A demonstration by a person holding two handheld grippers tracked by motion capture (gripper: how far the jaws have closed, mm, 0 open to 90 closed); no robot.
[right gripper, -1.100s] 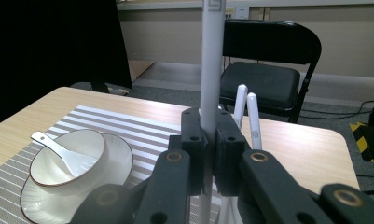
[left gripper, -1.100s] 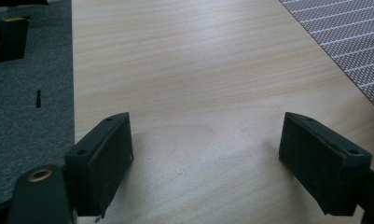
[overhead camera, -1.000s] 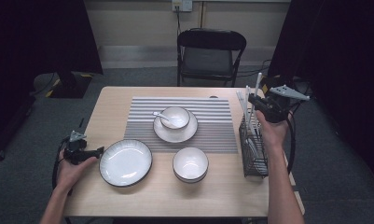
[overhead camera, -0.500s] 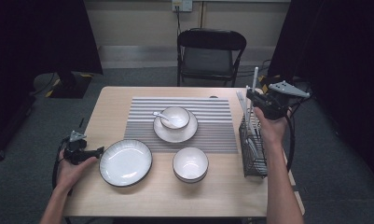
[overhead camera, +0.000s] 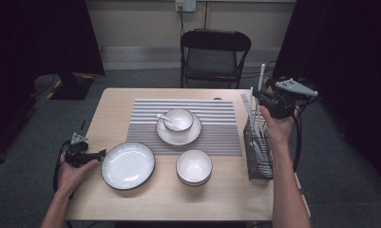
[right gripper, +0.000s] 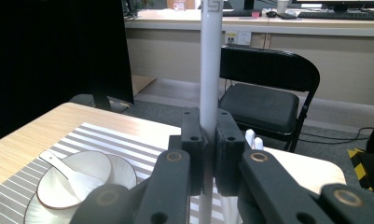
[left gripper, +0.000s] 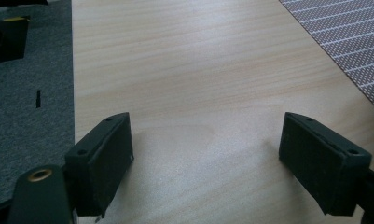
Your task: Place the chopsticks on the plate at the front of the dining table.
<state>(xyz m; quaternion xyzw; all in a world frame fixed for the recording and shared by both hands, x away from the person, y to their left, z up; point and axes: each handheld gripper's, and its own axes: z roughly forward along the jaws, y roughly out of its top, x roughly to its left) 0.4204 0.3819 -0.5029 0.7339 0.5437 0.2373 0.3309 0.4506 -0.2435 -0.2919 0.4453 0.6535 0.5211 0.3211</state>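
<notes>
Two claws: your right claw (right gripper: 207, 140), raised, grips a white chopstick (right gripper: 210, 70) upright over the wire rack (overhead camera: 259, 156) of chopsticks, your left claw (left gripper: 205, 163) gapes low over the tabletop (left gripper: 198, 84).

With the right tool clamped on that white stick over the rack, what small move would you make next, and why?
Probably lift it straight up a little more. The right tool grips the white chopstick upright above the wire rack, and its lower end looks not yet clear of the rack, so swinging toward the placemat now might snag.

Smooth white plastic chopstick (right gripper: 209, 70), matt black wire rack (overhead camera: 260, 156), pale wood-grain table (left gripper: 184, 70), glossy ceramic bowls (overhead camera: 194, 167).
</notes>
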